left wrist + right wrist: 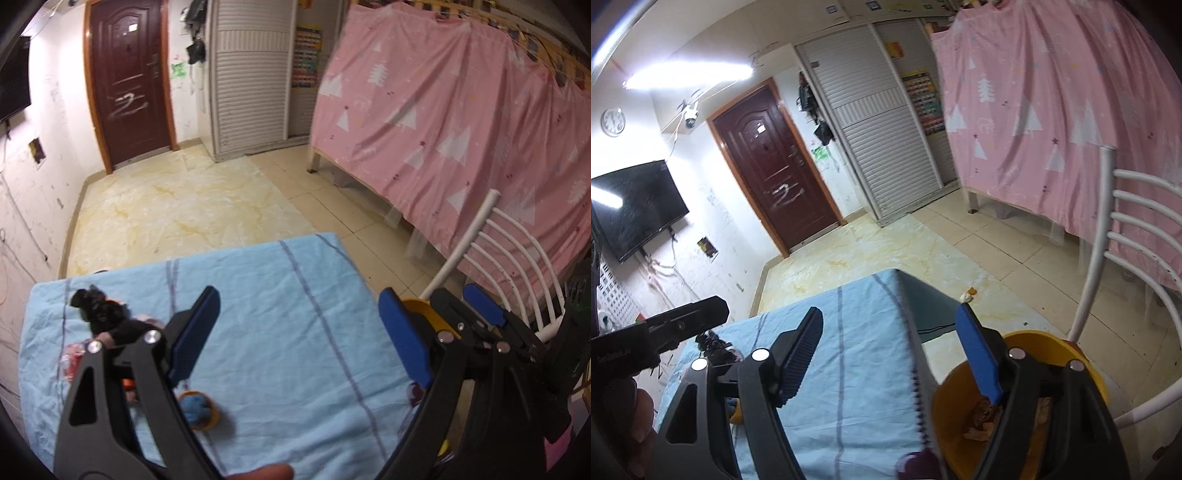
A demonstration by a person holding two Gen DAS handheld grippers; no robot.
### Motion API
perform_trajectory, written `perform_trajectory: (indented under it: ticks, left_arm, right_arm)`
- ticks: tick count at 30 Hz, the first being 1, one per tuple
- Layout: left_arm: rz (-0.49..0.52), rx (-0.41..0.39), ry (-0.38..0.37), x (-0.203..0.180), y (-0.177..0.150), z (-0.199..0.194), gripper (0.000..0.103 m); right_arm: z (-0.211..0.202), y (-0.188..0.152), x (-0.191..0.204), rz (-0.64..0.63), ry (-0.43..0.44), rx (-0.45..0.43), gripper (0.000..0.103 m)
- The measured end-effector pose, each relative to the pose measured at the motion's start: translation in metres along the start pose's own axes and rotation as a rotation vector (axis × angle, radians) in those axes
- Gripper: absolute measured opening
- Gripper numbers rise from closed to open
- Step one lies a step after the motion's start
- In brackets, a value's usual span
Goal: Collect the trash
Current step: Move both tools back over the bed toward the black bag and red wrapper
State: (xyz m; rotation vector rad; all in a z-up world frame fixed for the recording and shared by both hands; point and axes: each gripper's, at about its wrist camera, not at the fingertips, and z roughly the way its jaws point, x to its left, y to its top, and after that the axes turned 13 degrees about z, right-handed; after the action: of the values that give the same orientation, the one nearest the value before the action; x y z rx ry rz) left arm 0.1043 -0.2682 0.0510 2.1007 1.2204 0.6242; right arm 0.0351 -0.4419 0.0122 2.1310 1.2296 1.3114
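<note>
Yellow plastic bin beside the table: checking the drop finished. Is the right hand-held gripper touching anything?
Apart. The right wrist view shows the right hand-held gripper open and empty above the yellow plastic bin.

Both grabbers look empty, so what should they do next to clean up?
Probably move the open left gripper toward the crumpled black plastic bag on the blue tablecloth. The open right gripper holds nothing, and the yellow bin already contains scraps.
</note>
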Motion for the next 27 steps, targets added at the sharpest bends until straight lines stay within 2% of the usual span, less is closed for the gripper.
perform_trajectory:
  ticks: [8,22,27]
  left_arm:
    - [-0.090,0.005,0.063,0.064,-0.015,-0.008,0.084]
    - [-0.243,0.011,0.119,0.165,-0.038,-0.015,0.084]
    - [-0.282,0.035,0.133,0.194,-0.047,-0.010,0.085]
  right_arm:
    - [0.028,-0.020,0.052,-0.085,0.018,0.069,0.070]
    - [0.071,-0.063,0.130,-0.230,0.041,0.181,0.071]
    - [0.084,-0.078,0.154,-0.272,0.059,0.218,0.071]
